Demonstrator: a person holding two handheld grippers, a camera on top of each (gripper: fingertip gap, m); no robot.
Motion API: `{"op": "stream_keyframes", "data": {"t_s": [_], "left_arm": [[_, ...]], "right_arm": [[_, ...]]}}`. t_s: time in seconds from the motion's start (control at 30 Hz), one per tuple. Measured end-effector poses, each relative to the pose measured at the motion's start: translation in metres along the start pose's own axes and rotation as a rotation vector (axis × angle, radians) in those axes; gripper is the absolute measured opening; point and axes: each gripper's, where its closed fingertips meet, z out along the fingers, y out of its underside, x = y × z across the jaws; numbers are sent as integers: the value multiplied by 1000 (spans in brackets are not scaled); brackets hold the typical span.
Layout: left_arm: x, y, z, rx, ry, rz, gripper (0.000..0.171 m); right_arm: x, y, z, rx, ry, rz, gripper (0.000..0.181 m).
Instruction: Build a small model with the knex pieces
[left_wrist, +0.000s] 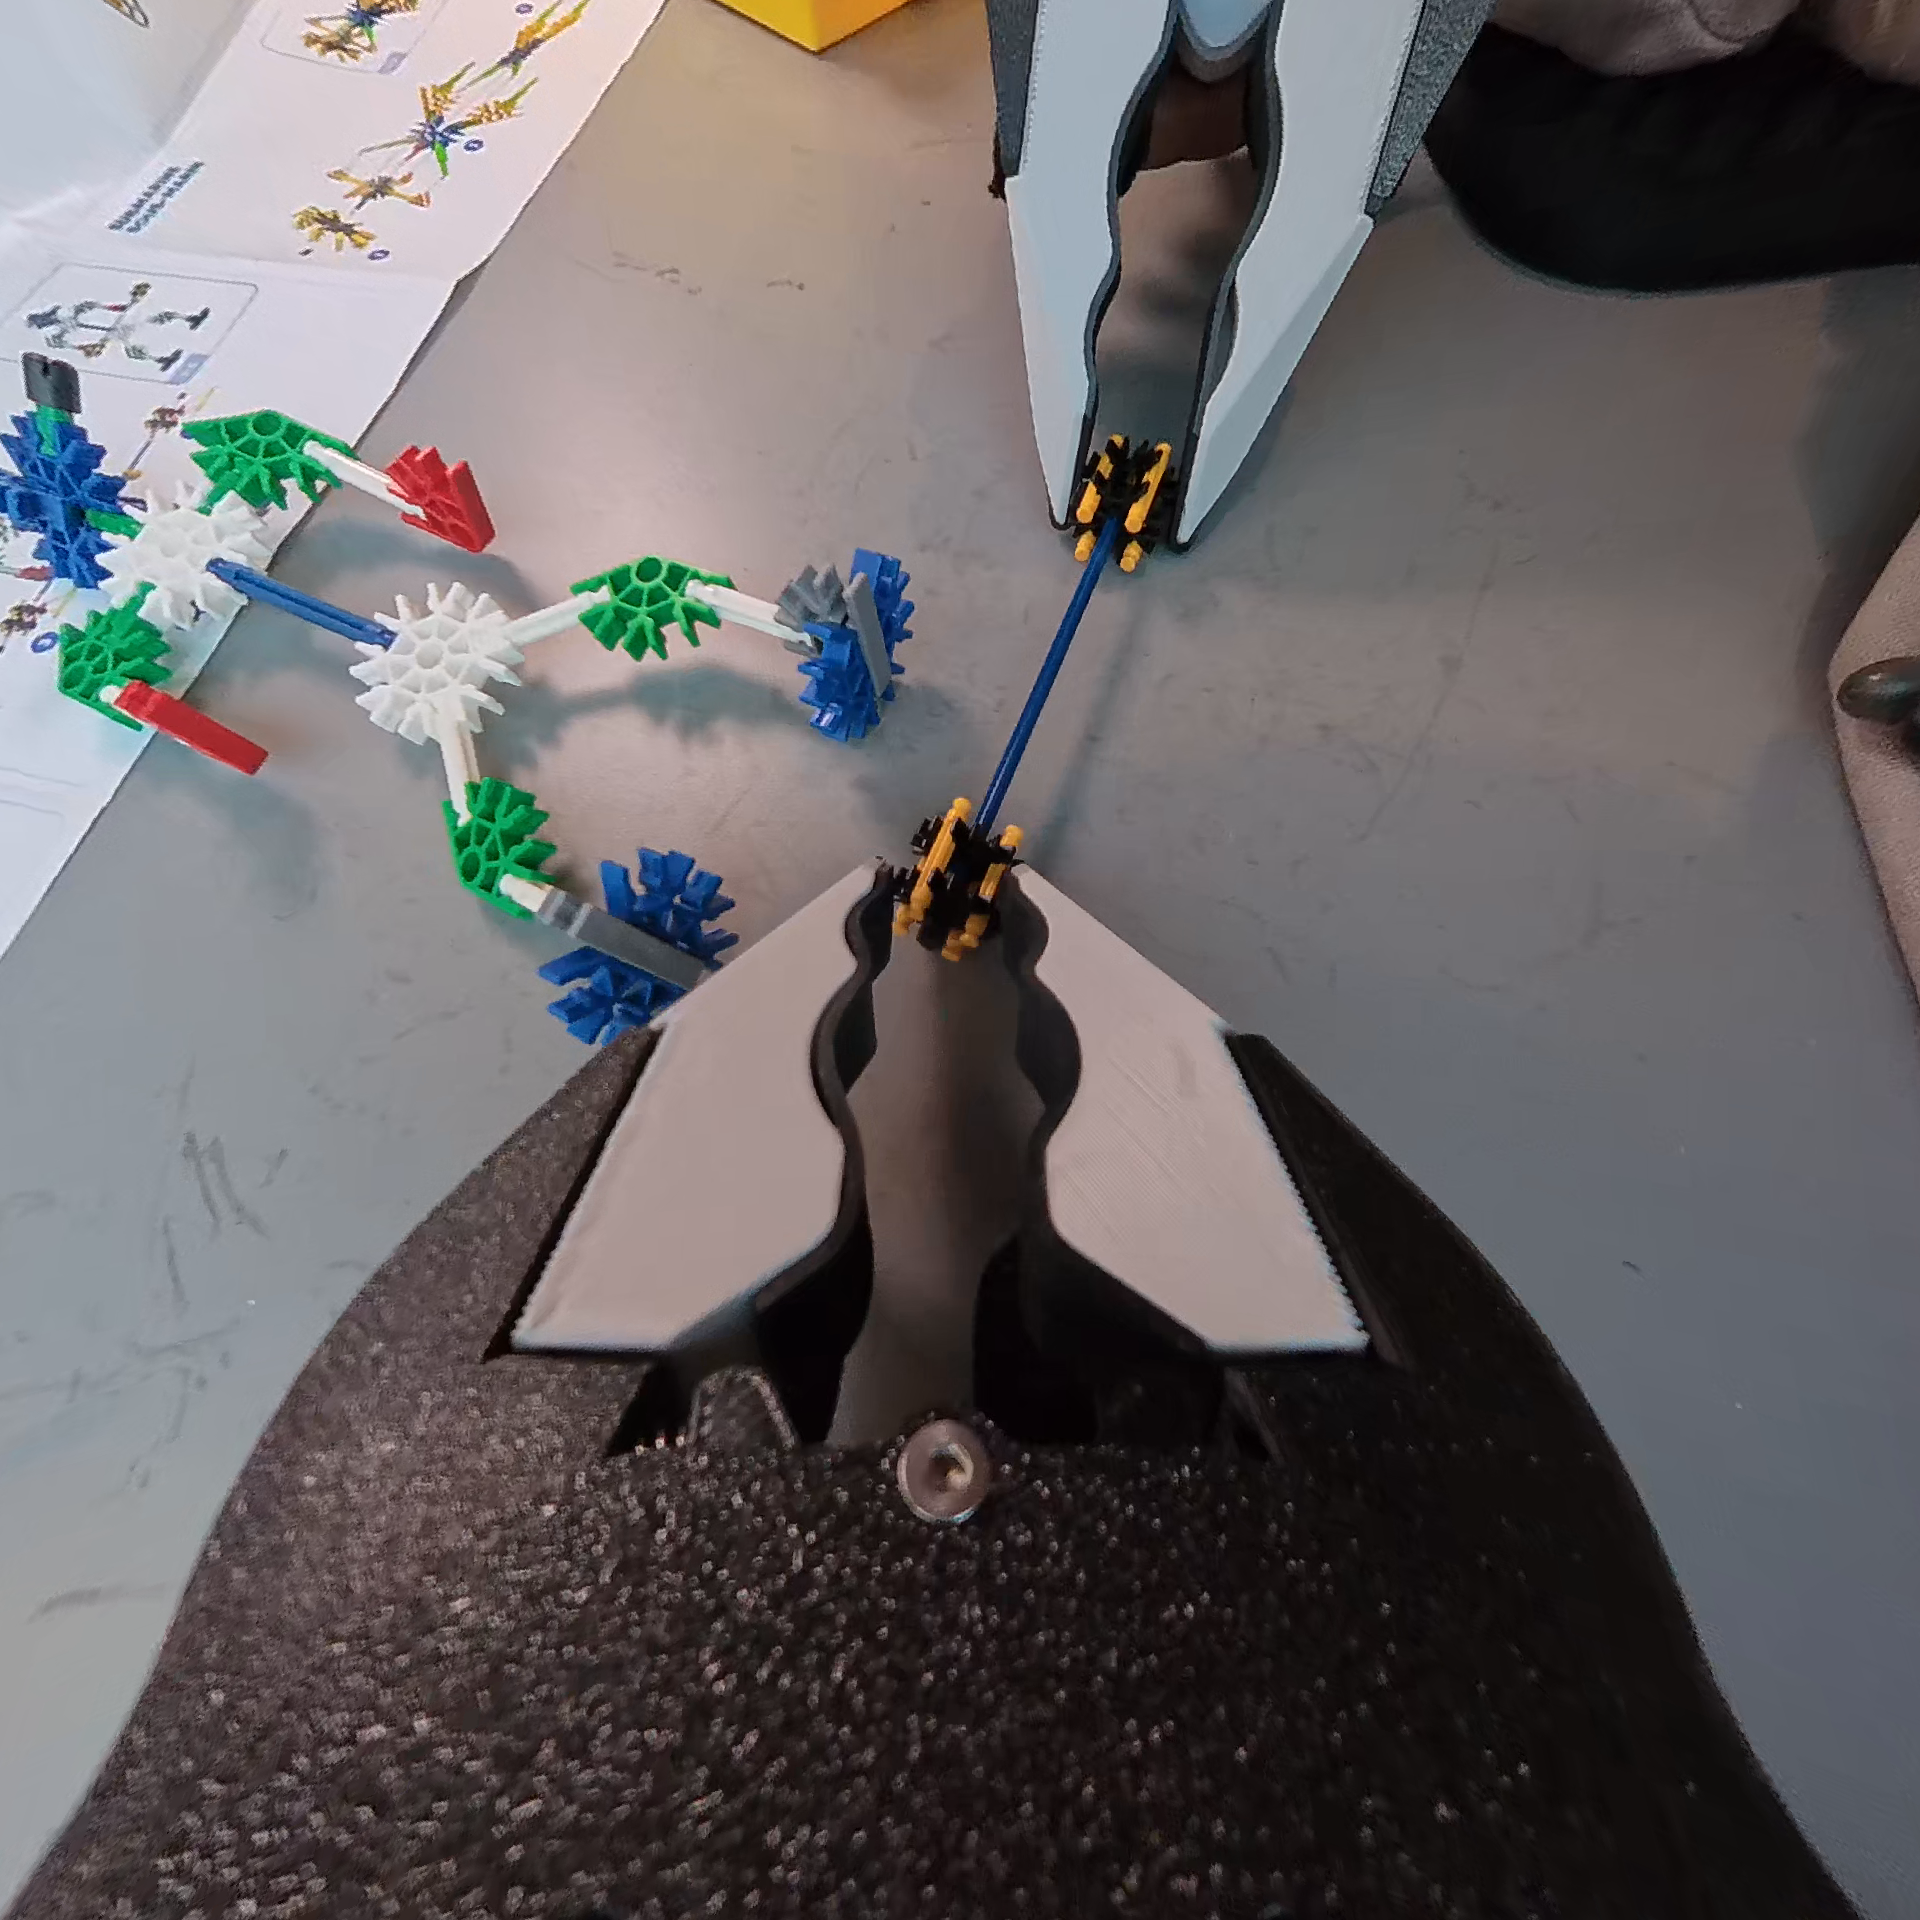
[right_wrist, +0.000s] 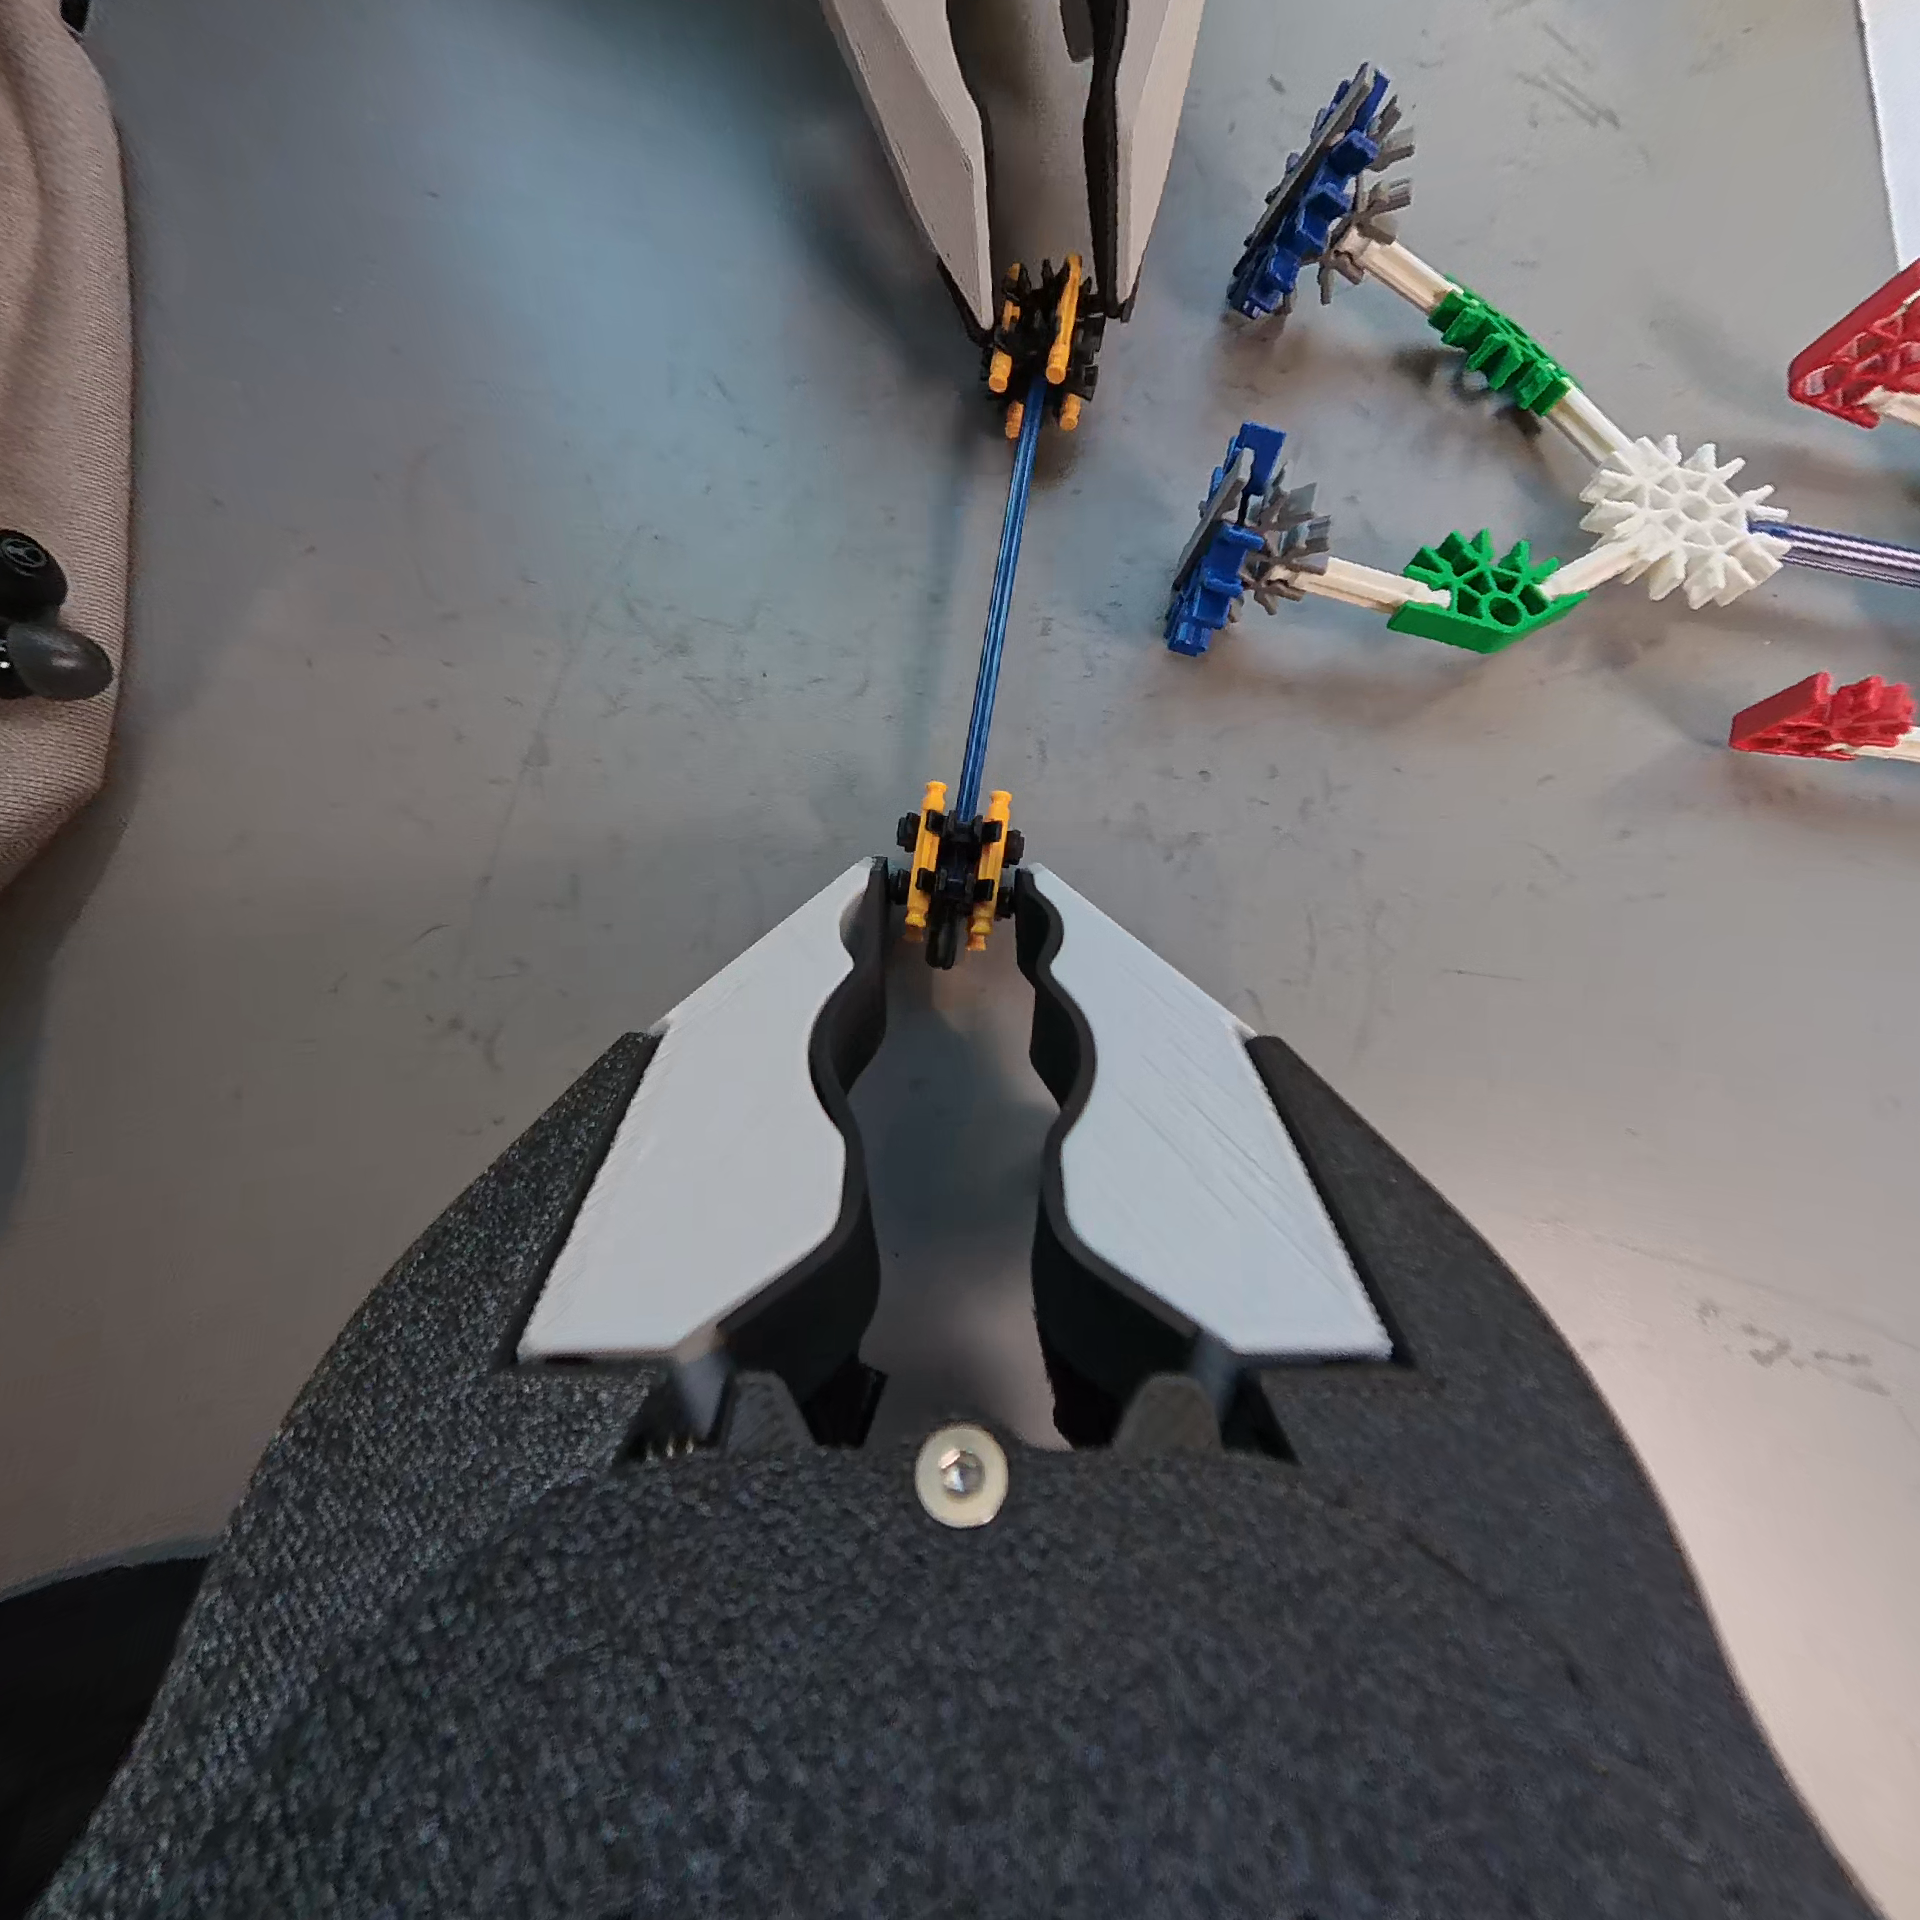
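your left tongs (left_wrist: 951, 883) are squeezed narrow on a little black and yellow wheel (left_wrist: 956, 878), and your right tongs (right_wrist: 951, 883) are squeezed narrow on a second black and yellow wheel (right_wrist: 954, 873). that makes two wheels, and one thin blue rod (left_wrist: 1044, 686) joins them, so the two tongs face each other with the rod stretched straight between them. the wheels look like they sit on or just over the grey tabletop (left_wrist: 1455, 831); you cannot tell which. to your left tongs' left side lies a bigger toy model (left_wrist: 436, 655) made of snap-together pieces: two white snowflake hubs, four green pieces, two red pieces, some blue snowflake pieces at its ends with grey bits on them, and white sticks and one blue stick joining them. it is near the rod but apart from it. part of the model rests on a white paper sheet (left_wrist: 208, 260) with small building pictures on it; there is some small writing on it too. the sheet reaches the far left edge of the tabletop view. a yellow box corner (left_wrist: 810, 21) peeks in at the top. the tabletop between the rod and the model is bare grey with scuff marks, so there is open room there. on the other side of the rod, tan cloth (right_wrist: 52, 416) lies close by at the edge.
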Motion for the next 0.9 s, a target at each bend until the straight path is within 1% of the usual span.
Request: {"op": "stream_keyframes", "data": {"t_s": [0.2, 0.47, 0.6, 0.67, 0.77, 0.9], "left_arm": [[3, -5, 0, 24, 7, 57, 19], [-2, 3, -4, -10, 1, 52, 19], [-2, 4, -5, -16, -2, 62, 19], [-3, 5, -5, -20, -9, 66, 19], [-3, 3, -8, -17, -12, 62, 20], [-9, -17, -20, 78, -42, 47, 20]], "right_arm": [[-1, -1, 1, -3, 6, -7, 23], [3, -3, -7, -9, 43, -9, 25], [0, -4, -5, 1, 19, -5, 22], [2, -4, -5, -1, 35, -11, 22], [6, -12, -11, 38, 58, -9, 22], [15, -32, -24, 142, 115, -2, 22]]}}
